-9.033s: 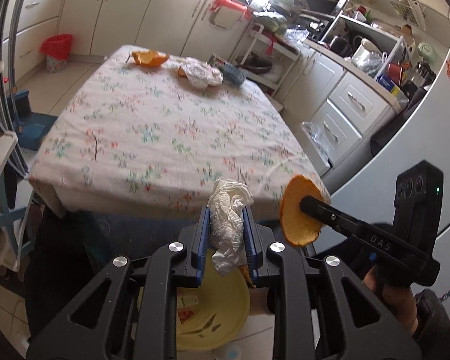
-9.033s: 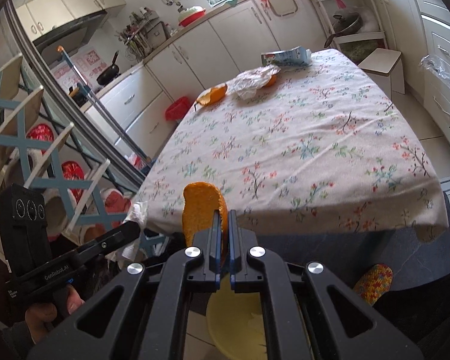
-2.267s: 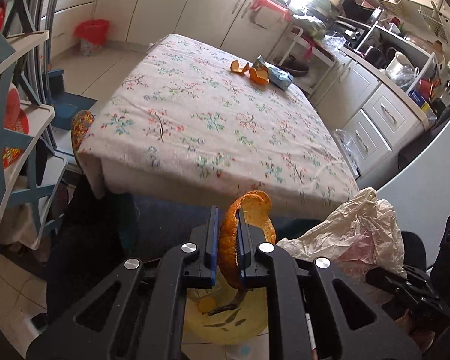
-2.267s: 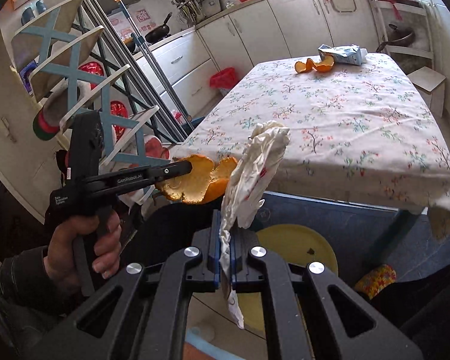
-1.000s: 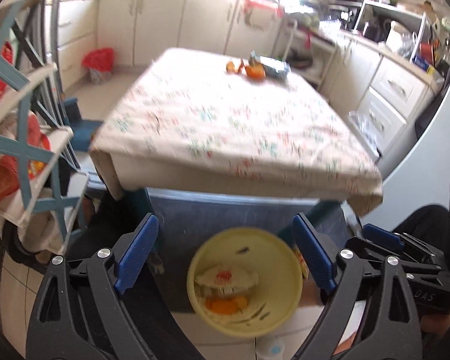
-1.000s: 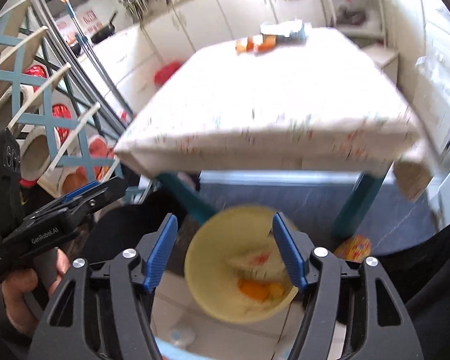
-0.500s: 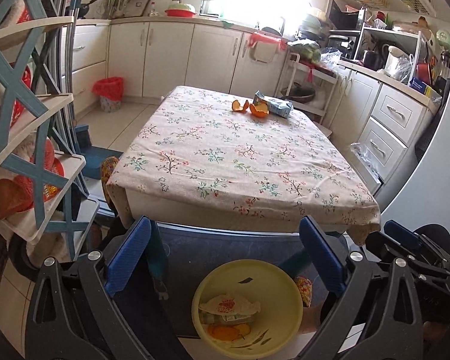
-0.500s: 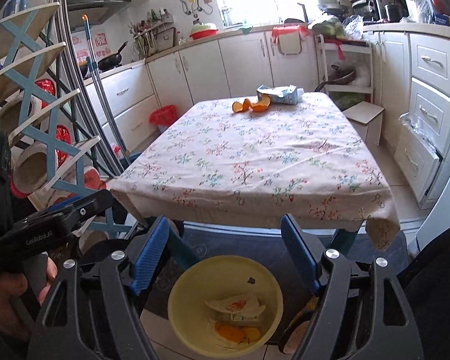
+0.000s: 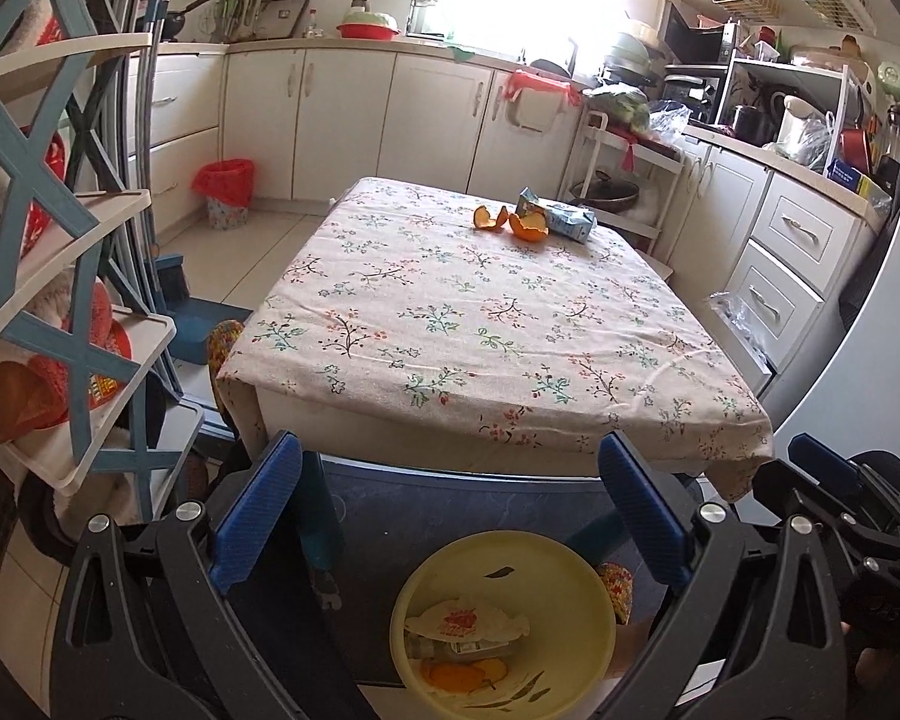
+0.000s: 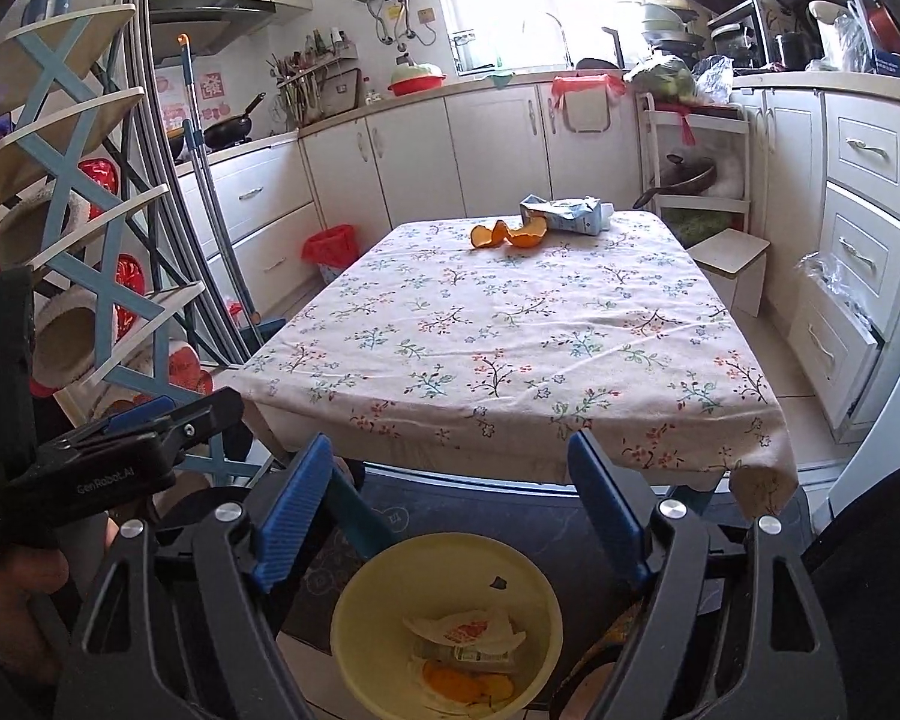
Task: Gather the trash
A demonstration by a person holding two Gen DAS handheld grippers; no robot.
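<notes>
Two orange peels [image 9: 510, 222] and a carton [image 9: 561, 219] left on the far end of the table [image 9: 480, 324], touching or nearly so. Yellow bin [image 9: 501, 618] on the floor at the near edge, already holding wrappers and peel. Drop step looks done — next round of pickup seems due. Left gripper [image 9: 450, 516] spread wide, nothing between the blue pads; right gripper [image 10: 450, 510] opening, likewise empty. Both hanging above the bin, well apart from the remaining trash. Next move calls for a long reach across the cloth to the far end. Nothing on the cloth between. Shelf rack [image 9: 48, 252] close at left, drawers [image 10: 858, 276] at right — tight flanks.
</notes>
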